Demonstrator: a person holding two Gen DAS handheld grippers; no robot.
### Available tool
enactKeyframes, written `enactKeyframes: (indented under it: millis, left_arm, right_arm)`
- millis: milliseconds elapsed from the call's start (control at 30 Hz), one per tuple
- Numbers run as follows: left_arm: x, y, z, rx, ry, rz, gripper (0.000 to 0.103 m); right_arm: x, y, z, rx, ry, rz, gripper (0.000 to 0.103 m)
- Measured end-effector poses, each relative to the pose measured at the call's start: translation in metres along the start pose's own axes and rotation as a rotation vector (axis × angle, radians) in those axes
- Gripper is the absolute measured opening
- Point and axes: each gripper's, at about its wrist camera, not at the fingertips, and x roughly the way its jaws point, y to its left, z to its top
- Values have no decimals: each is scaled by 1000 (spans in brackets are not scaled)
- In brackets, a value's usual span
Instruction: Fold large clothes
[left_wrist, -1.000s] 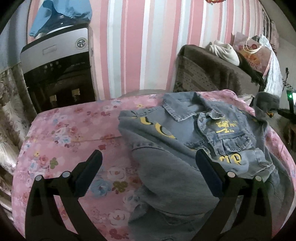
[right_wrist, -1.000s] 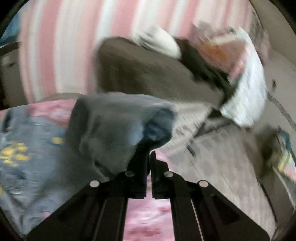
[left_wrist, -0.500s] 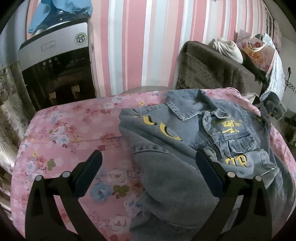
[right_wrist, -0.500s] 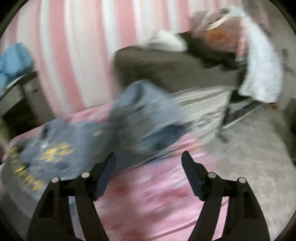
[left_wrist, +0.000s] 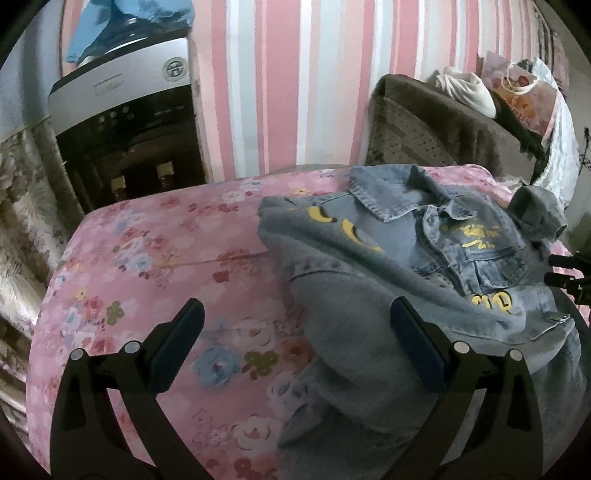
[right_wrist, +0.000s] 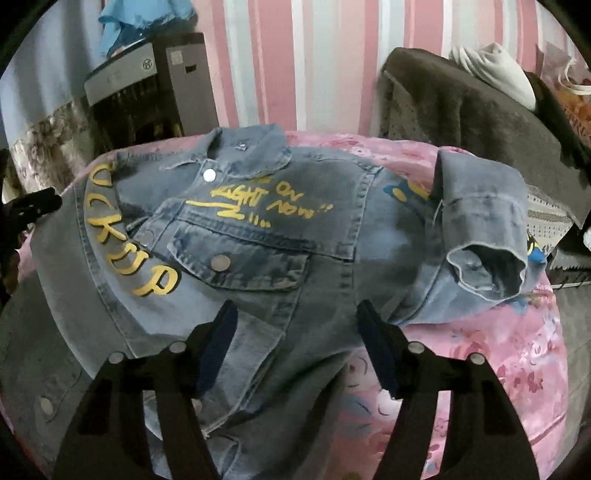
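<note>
A blue denim jacket with yellow lettering lies face up on the pink floral table cover. My left gripper hovers open over the jacket's near-left sleeve, and nothing is pinched. In the right wrist view the jacket fills the middle, collar to the back. One sleeve is folded in on its right side, cuff open toward me. My right gripper hangs over the lower front panel. Its jaws are closing with fabric below the gap, and the pads do not press on it. Its tips show at the right edge of the left wrist view.
A silver and black water dispenser with a blue cloth on top stands behind the table at the left. A brown-covered seat with a white bundle and bags stands at the back right. A floral curtain hangs at the far left.
My right gripper was shut on the sleeve cuff, then opened and let it go. It swung left and down over the jacket's front. The sleeve now lies folded inward. The left gripper stayed put.
</note>
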Motion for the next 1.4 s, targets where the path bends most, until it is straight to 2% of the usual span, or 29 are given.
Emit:
enactKeyframes:
  millis: [133,200,367,400,433,467,600,700,767,800,867,1000,1233,1267,1300,1333,1400]
  left_arm:
    - [-8,4,-13,-33,10,-22,100]
    - [-11,0,-20,-18,12,-18,100]
    - [-11,-8,-30,23,20,1,100]
    - [-11,-8,-29,20,23,2,100]
    - [-10,-7,-28,14,25,-2,100]
    - [-11,-5,-27,8,23,-4,100]
    - [-16,-1,-21,13,0,21,100]
    - [-20,4,-12,1,-14,37,100]
    - [-22,8,-6,-8,-26,46,100]
    - [-22,9,-4,-11,-30,47,100]
    - [-19,11,2,-19,-30,41,100]
    - [4,6,18,-11,8,21,100]
    - [67,-11,47,-18,106,-80,99]
    - [76,-12,50,-25,120,-100,91]
    - [89,-11,53,-38,147,-157,82]
    - [97,-11,54,-46,170,-181,63]
    - [117,-6,57,-92,204,-188,45]
  right_arm:
    - [-12,0,-12,28,5,49,43]
    - [-13,2,-18,18,35,72,38]
    - [4,14,-27,6,101,114,37]
    - [6,16,-26,2,99,110,31]
    - [6,19,-24,-20,93,105,8]
    - [5,21,-22,-30,95,144,8]
    - [-12,34,1,-139,5,55,8]
    - [-37,20,39,-125,-142,-20,8]
    - [-48,6,64,-111,-245,-129,8]
    - [-44,-1,73,-110,-246,-173,8]
    - [-16,-21,88,-66,-179,-162,8]
    - [40,-27,82,-80,-46,-166,8]
    - [47,-21,60,-62,-58,-159,9]
    - [47,-22,61,-60,-58,-155,9]
    - [48,-24,62,-60,-58,-152,9]
    - [48,-24,62,-58,-55,-147,9]
    - [53,-25,62,-45,-42,-129,9]
